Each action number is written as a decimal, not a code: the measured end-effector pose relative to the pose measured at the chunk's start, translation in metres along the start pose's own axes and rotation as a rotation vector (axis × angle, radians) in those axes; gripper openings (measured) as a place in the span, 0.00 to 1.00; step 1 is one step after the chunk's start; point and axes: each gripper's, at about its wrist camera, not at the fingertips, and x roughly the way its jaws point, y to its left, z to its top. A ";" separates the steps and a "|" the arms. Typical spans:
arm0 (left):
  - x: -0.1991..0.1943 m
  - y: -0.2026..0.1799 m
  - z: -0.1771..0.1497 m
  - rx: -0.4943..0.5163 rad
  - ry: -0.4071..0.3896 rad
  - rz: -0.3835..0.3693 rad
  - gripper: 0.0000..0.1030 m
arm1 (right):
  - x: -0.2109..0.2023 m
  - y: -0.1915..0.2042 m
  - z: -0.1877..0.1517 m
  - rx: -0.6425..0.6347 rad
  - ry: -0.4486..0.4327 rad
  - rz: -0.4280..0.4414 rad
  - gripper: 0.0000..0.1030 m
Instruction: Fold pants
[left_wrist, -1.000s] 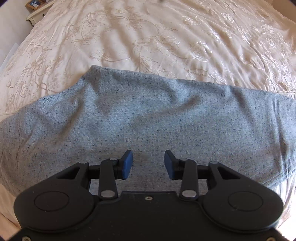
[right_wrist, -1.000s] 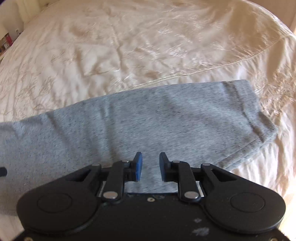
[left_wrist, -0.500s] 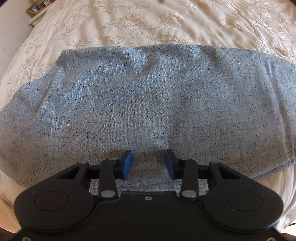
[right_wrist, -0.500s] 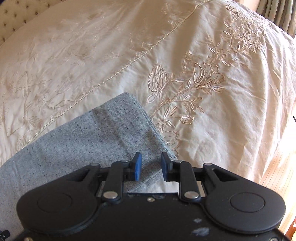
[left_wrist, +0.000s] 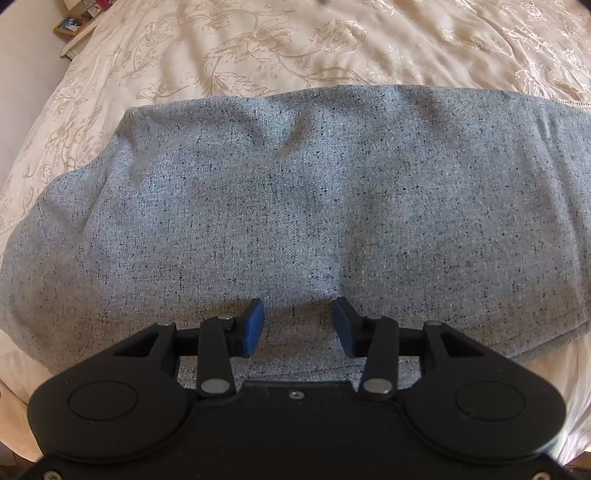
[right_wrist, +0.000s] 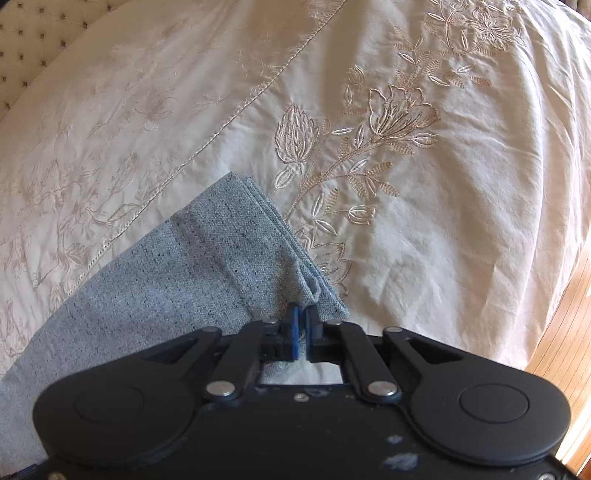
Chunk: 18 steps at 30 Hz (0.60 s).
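Speckled grey pants (left_wrist: 314, 206), folded lengthwise, flat across cream embroidered bedspread (right_wrist: 424, 206)

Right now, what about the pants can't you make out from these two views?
- Left wrist view: the pants run off both side edges; the left gripper body hides their near edge.
- Right wrist view: the right gripper covers the pinched hem corner; layers gripped, unclear.

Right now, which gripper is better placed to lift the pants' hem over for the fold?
Right. The right gripper is shut on the hem corner of the pants. The left gripper hangs over mid-fabric, its jaws opening, gripping nothing.
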 end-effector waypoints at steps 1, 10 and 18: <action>-0.002 0.000 0.001 -0.002 0.005 0.003 0.51 | -0.004 0.000 -0.001 -0.024 -0.008 0.001 0.04; -0.043 -0.032 0.014 0.010 -0.039 -0.076 0.50 | -0.020 -0.017 -0.002 -0.109 -0.060 0.058 0.29; -0.043 -0.091 0.018 0.108 0.002 -0.165 0.50 | 0.028 -0.013 0.036 -0.288 0.027 0.131 0.34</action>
